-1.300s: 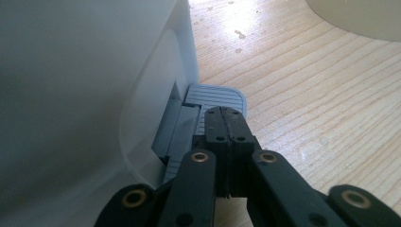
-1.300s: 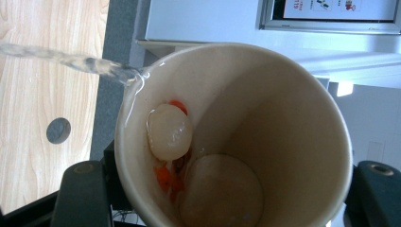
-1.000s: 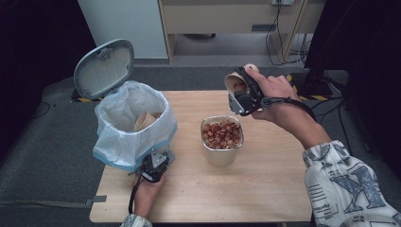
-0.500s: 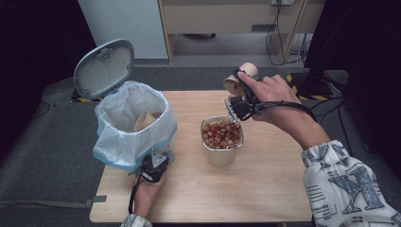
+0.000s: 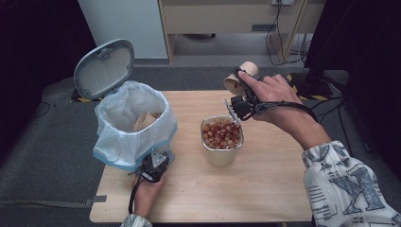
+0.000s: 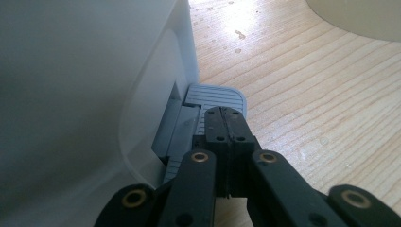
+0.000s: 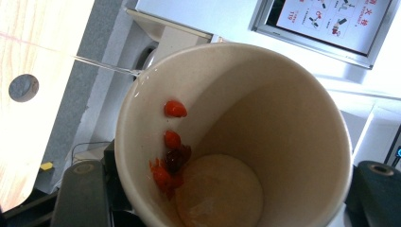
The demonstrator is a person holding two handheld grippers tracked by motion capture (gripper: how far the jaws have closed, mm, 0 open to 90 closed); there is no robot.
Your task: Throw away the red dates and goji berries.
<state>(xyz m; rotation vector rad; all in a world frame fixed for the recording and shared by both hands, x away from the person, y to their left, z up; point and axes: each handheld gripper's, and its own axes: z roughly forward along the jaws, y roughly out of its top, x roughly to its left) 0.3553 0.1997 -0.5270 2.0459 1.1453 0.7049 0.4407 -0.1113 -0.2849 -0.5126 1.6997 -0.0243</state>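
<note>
Right hand-held gripper point(image 5: 235, 91) clamps a paper cup point(image 5: 241, 75) tipped over the metal tin point(image 5: 222, 142) w/ berries stuck inside, while left hand-held gripper point(image 5: 153, 166), clenched empty, presses the bin pedal point(image 6: 213, 99) to keep the lid point(image 5: 104, 68) up.

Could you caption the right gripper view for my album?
Paper cup gripped by the right tool, a few red berries clinging inside.

Both grippers, left gripper point(image 6: 226, 124) and right gripper point(image 5: 235, 107), are black with brass-coloured rivets; the right sleeve point(image 5: 347, 184) is white (dark lettering printed across it).
</note>
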